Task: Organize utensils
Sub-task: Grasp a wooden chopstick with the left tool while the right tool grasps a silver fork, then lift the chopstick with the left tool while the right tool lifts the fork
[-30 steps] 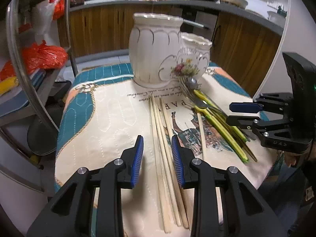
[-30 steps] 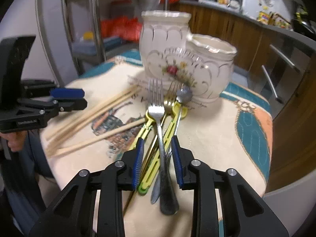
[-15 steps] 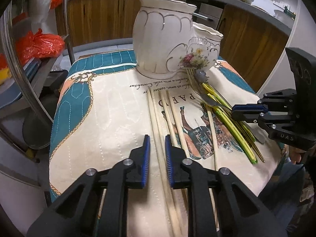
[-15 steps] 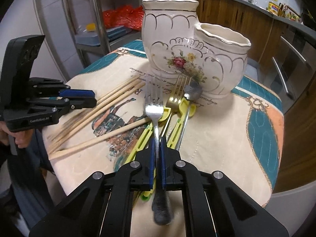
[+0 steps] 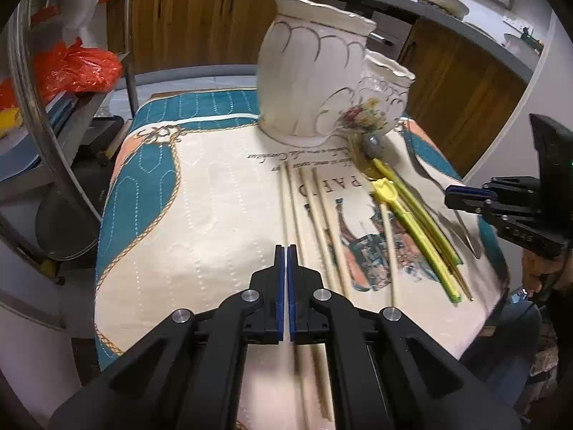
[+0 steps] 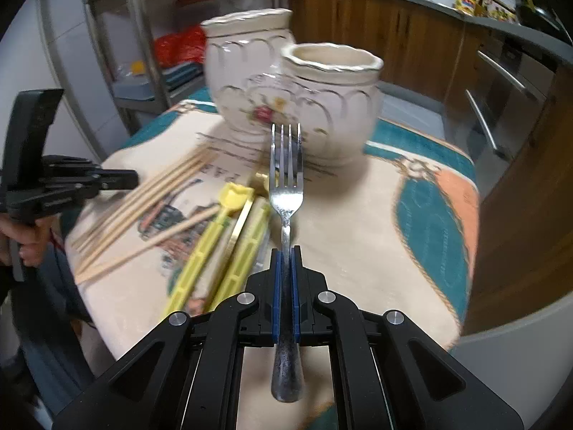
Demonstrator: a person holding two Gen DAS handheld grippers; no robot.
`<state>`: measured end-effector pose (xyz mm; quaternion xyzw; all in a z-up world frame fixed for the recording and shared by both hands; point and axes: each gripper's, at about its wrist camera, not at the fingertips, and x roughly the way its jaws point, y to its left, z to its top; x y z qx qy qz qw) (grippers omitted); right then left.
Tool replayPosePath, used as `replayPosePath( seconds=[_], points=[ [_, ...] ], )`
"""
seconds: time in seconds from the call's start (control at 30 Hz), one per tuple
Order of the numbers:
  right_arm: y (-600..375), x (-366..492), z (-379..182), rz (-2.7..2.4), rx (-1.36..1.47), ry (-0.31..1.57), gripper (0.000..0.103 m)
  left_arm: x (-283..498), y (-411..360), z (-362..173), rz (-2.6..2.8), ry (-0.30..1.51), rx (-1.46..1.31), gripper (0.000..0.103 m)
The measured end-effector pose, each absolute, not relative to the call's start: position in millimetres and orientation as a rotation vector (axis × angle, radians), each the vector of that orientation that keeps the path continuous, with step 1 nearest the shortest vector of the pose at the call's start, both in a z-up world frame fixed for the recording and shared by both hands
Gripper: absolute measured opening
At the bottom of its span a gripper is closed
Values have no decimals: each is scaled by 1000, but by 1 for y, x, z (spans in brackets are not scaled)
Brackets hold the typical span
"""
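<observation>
the right gripper (image 6: 285, 268) was clamped on a steel fork (image 6: 285, 193), tines toward the double ceramic holder (image 6: 322, 107). the left gripper (image 5: 286, 268) was pinched on one chopstick (image 5: 285, 208), others on the tablecloth (image 5: 215, 215) beside.

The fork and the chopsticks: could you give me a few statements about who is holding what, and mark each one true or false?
1. The right gripper is shut on the silver fork. True.
2. The left gripper is wide open. False: its blue pads are closed together on a chopstick.
3. The fork is already in the ceramic holder. False: it is outside, tines toward it.
4. Yellow utensils lie on the tablecloth. True.
</observation>
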<state>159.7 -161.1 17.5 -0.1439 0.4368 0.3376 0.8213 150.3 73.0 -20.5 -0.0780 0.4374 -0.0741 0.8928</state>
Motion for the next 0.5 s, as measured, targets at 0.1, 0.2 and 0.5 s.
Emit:
replayPosePath(
  seconds=[0.1, 0.2, 0.5],
  points=[
    [-163, 162, 12, 704, -326, 955, 6, 152, 68, -19, -167, 917, -141, 1],
    [-165, 167, 7, 701, -337, 984, 6, 157, 63, -22, -166, 943, -106, 1],
    [-152, 190, 6, 732, -386, 1101, 8, 174, 55, -19, -184, 1022, -11, 3]
  ],
)
